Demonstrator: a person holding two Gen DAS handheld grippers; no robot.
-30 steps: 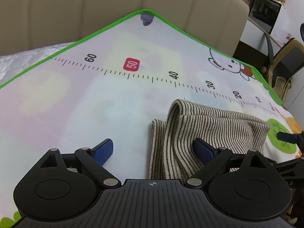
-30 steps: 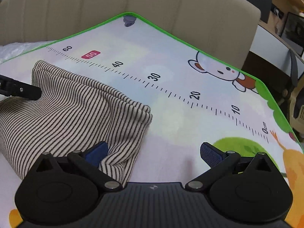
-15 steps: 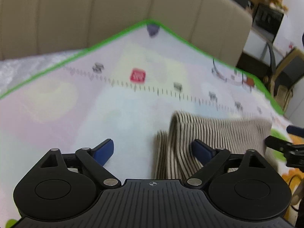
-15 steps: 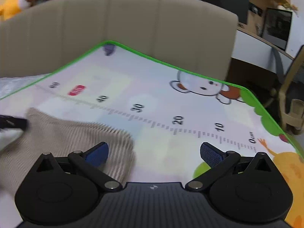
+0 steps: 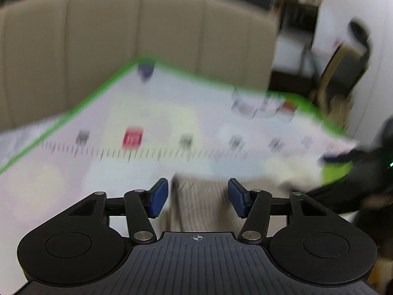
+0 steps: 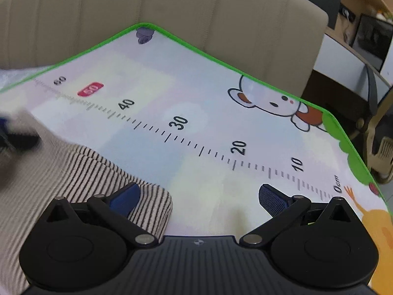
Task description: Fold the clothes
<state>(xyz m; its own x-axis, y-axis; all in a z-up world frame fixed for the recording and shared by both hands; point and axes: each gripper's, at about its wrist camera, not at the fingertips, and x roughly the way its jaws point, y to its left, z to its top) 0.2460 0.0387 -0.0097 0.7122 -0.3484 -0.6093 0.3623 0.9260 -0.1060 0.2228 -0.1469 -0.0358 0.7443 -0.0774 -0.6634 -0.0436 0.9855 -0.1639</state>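
A folded beige garment with thin dark stripes (image 6: 81,182) lies on the play mat (image 6: 196,113). In the blurred left wrist view the garment (image 5: 199,204) lies between and below the blue pads. My left gripper (image 5: 198,200) is partly open above it, nothing clamped. My right gripper (image 6: 199,198) is open wide at the garment's right edge, its left pad (image 6: 125,198) over the striped cloth, its right pad over bare mat. The left gripper (image 6: 17,140) shows as a dark blur at the left of the right wrist view.
The mat has a green border, a printed ruler and a cartoon bear (image 6: 272,103). A beige padded headboard (image 6: 172,7) stands behind it. A desk with a monitor (image 6: 371,41) and a chair (image 5: 343,78) stand at the right, off the mat.
My left gripper has lifted and tilted up, and its jaws have narrowed around the garment's left edge. The right gripper rose, then dropped back near the garment's right edge, still open.
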